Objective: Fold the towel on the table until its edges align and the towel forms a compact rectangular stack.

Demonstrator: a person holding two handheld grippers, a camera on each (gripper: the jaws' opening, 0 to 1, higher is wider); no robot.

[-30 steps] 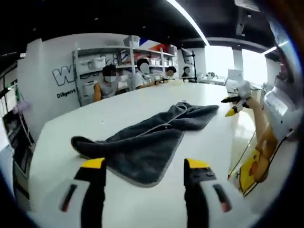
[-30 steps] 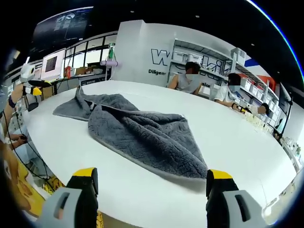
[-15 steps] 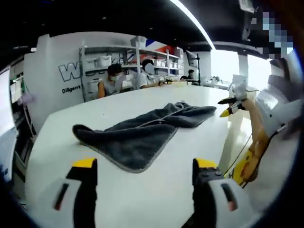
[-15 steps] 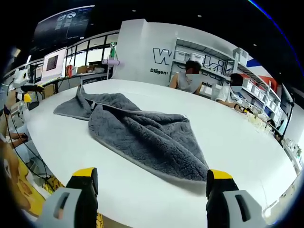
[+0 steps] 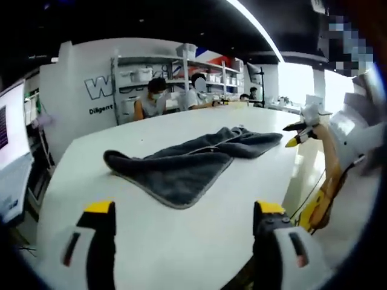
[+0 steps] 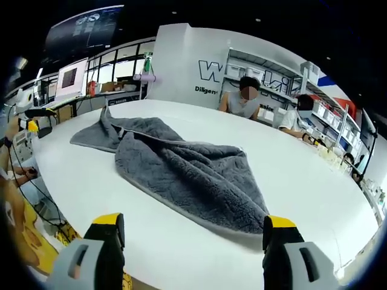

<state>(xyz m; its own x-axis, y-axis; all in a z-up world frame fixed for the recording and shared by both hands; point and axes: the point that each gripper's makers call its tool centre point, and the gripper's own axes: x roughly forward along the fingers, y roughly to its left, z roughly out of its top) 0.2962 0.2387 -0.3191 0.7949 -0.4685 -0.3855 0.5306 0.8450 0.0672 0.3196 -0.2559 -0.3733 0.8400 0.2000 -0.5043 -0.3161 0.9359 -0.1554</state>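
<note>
Now one grey towel (image 6: 181, 166) lies rumpled on the white counter (image 6: 290, 175), at twelve o'clock from both grippers, left (image 5: 184, 241) and right (image 6: 193, 251); their fingers gape wide, holding nothing.

Large dark outlined letters stand on the white wall (image 5: 78, 90) far ahead of the left jaws, up and to their left: a "W" can be read before a shelf (image 5: 148, 75) cuts the word off. Under it runs smaller dark print beginning "Diligent". Far ahead of the right jaws, the same wall (image 6: 181, 66) shows "W" with a cut-off letter, and below it "Diligen", the rest hidden.
</note>
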